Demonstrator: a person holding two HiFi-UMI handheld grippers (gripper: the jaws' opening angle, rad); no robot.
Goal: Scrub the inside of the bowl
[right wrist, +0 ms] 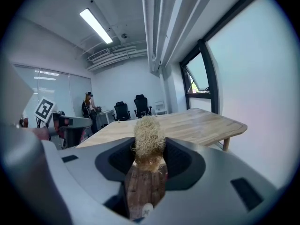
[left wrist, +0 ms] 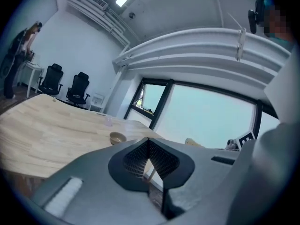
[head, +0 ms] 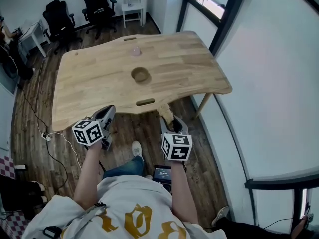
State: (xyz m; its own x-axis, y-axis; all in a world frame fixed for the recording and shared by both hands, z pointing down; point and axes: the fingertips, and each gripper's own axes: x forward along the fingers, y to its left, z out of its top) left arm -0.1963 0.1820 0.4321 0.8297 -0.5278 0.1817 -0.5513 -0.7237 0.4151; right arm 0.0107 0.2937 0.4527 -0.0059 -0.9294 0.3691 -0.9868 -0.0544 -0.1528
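Note:
A small wooden bowl [head: 141, 75] sits near the middle of the wooden table [head: 89, 83]; the left gripper view shows the bowl [left wrist: 117, 138] far off. My left gripper [head: 107, 114] hangs below the table's near edge, shut and empty, its jaws [left wrist: 148, 159] pressed together. My right gripper [head: 169, 122] is held beside it, shut on a scrub brush [right wrist: 147, 139] with a wooden handle and a tuft of straw-coloured bristles [head: 165, 110] pointing toward the table.
A small pink cup [head: 135, 50] stands beyond the bowl. The table has two slots [head: 145, 102] near its edges. Office chairs [head: 97, 6], a white stool [head: 131, 4] and a desk stand at the back. A glass wall [head: 269, 83] runs along the right.

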